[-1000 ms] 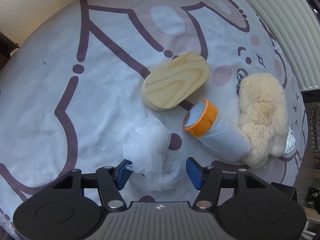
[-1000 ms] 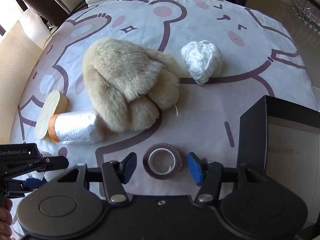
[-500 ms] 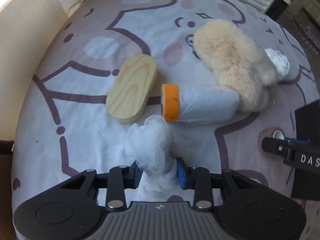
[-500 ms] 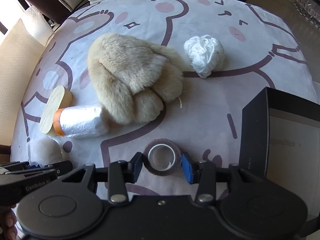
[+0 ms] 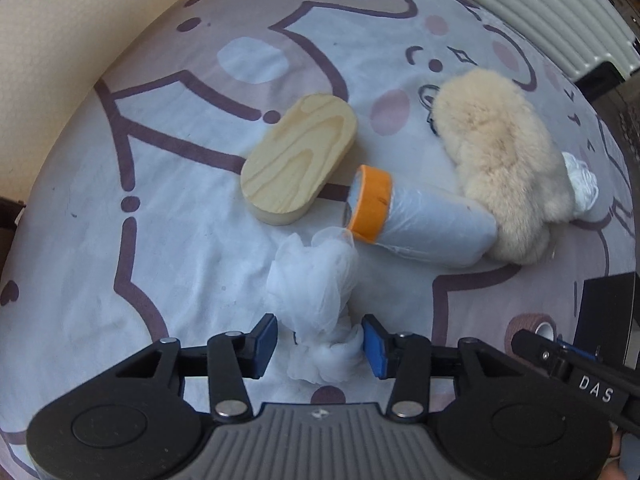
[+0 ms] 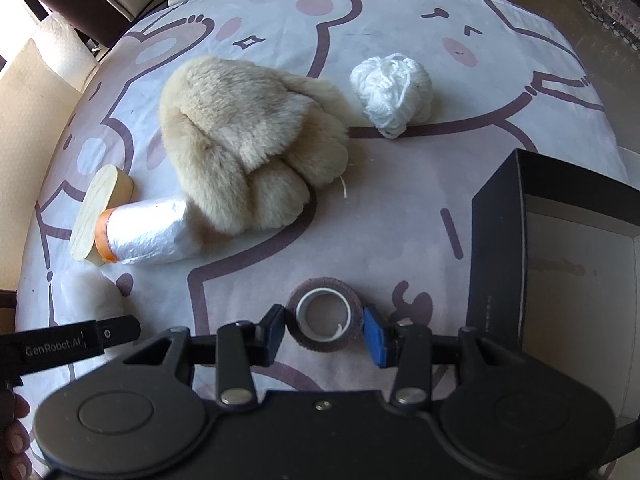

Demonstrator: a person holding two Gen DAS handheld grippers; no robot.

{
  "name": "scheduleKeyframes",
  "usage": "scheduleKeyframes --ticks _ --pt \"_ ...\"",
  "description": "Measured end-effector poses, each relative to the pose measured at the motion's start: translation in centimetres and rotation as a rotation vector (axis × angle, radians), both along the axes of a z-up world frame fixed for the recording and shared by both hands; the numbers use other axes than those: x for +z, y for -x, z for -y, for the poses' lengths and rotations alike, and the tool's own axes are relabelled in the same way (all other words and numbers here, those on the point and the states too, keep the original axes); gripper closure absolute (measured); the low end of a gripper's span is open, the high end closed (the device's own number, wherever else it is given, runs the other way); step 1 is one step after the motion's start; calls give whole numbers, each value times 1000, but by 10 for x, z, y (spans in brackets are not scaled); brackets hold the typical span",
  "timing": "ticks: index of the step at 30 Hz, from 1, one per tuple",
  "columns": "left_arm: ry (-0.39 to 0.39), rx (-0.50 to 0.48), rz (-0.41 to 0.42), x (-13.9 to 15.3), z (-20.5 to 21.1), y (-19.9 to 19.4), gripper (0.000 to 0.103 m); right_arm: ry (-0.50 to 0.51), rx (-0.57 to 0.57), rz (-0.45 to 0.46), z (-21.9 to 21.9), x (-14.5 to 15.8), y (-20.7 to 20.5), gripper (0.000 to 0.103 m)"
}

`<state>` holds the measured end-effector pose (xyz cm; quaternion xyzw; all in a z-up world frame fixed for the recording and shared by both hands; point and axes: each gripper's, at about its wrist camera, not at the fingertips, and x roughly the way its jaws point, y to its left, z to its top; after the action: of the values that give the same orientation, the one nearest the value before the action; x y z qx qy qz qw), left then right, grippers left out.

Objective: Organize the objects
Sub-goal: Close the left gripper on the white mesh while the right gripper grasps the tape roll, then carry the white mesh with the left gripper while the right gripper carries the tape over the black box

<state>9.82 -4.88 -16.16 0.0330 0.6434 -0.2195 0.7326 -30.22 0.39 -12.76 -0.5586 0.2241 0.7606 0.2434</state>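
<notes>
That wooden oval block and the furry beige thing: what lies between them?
A white plastic-wrapped roll with an orange end lies between the wooden block and the furry beige thing, its far end tucked against the fur. Both wrist views show it.

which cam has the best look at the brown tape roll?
Right wrist: the brown tape roll lies whole, hole up, between the right gripper pads, on the cloth. The left wrist view shows only a sliver at the right edge, partly behind the other gripper's finger.
</notes>
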Motion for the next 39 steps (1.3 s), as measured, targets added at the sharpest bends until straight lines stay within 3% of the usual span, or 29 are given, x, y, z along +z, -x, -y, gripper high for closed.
scheduleKeyframes --ticks 6,8,10,18,32,39 --pt "13 68 -36 -3 -8 -3 54 9 0 9 0 -3 0 59" --pt "17 61 -35 -3 -9 -4 56 12 -4 10 0 -3 0 59" --pt "26 45 -36 -1 -8 -2 71 12 -4 11 0 -2 1 60" --pt "48 -25 8 15 -3 11 72 -1 -10 4 2 4 0 60" --pt "108 -77 153 66 -10 33 72 -62 -42 -83 17 49 -21 60" --pt "99 -147 279 94 -10 53 72 -114 -70 -128 25 76 -38 60"
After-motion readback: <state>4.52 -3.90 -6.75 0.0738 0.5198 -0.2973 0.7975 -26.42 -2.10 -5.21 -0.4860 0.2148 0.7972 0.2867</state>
